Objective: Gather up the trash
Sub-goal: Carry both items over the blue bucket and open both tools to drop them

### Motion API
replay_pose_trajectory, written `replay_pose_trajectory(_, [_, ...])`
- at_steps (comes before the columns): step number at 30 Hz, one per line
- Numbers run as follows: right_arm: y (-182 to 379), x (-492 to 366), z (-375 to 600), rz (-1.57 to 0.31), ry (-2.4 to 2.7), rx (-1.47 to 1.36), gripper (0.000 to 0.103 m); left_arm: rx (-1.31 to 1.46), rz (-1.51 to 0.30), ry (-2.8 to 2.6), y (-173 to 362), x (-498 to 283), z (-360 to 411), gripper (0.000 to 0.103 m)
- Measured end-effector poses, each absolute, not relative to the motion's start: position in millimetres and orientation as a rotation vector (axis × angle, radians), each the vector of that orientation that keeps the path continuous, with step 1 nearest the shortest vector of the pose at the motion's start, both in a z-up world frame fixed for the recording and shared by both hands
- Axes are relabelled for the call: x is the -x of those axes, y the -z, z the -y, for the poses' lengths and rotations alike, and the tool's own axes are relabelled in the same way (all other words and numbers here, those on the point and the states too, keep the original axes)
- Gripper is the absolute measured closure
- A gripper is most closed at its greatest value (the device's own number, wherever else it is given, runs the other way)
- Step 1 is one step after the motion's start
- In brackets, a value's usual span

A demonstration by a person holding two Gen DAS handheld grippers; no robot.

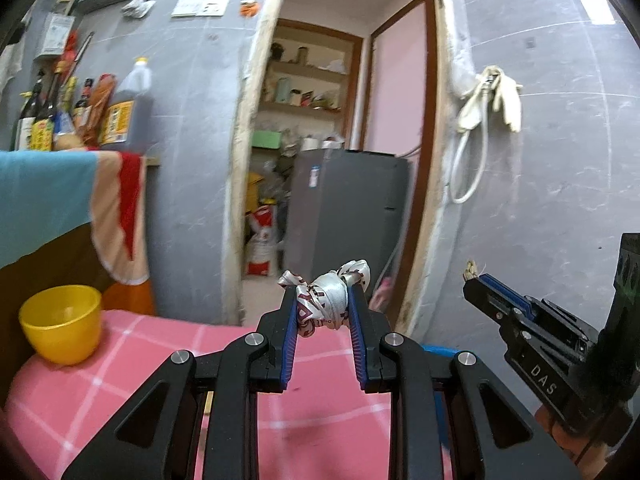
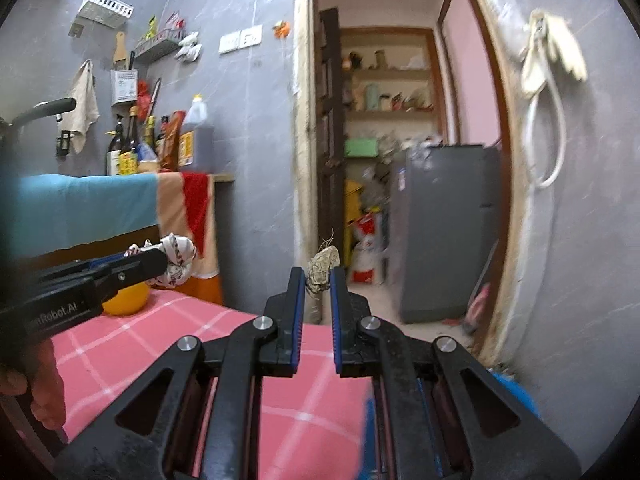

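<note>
The left gripper (image 1: 325,294) is closed on a knotted white wrapper (image 1: 326,294) with dark red print; the wrapper sits between the blue pads at the fingertips, held in the air above the pink checked tablecloth (image 1: 132,364). The print on the wrapper is not legible. The right gripper (image 2: 318,276) is closed to a narrow gap on a small wad of dry, straw-coloured fibre (image 2: 322,266), clamped at the fingertips, also clear of the tablecloth.

In the left wrist view, the right gripper body carries the letters "DAS". In the right wrist view, the left gripper body shows the partial marking "nRobot.AI".

A yellow bowl (image 1: 60,322) stands on the tablecloth, left of the left gripper. Labelled bottles (image 1: 116,112) stand against the grey wall; their labels cannot be read. A grey refrigerator (image 1: 344,216) stands beyond the doorway.
</note>
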State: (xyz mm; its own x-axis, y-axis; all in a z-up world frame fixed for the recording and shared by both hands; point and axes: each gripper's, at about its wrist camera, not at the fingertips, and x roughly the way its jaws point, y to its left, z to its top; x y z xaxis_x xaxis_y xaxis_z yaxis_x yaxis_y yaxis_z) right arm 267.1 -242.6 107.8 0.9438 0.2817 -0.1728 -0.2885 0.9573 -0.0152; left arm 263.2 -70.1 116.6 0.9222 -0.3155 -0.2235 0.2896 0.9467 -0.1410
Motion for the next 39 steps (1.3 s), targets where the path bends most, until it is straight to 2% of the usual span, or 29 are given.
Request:
replay_pose_trajectory(9, [-113,-252,297,-0.135,-0.179,0.043,0.082,0.102,-0.247,0.422,-119,-269,130,0.083])
replay_pose_trajectory(18, [-103,-251,338,-0.185,-0.114,0.013,0.081,0.089,-0.291,0.502,-113,-282,178,0.083])
replay_pose_trajectory(37, [-61,-284,366,-0.459,-0.111,-0.041,0.081,0.163,-0.626,0.517,-67,-336,215,0.082])
replay_pose_trajectory(39, [-59,-287,367,-0.477,-0.111,-0.044,0.081,0.164,-0.645,0.515,-64,-338,217,0.078])
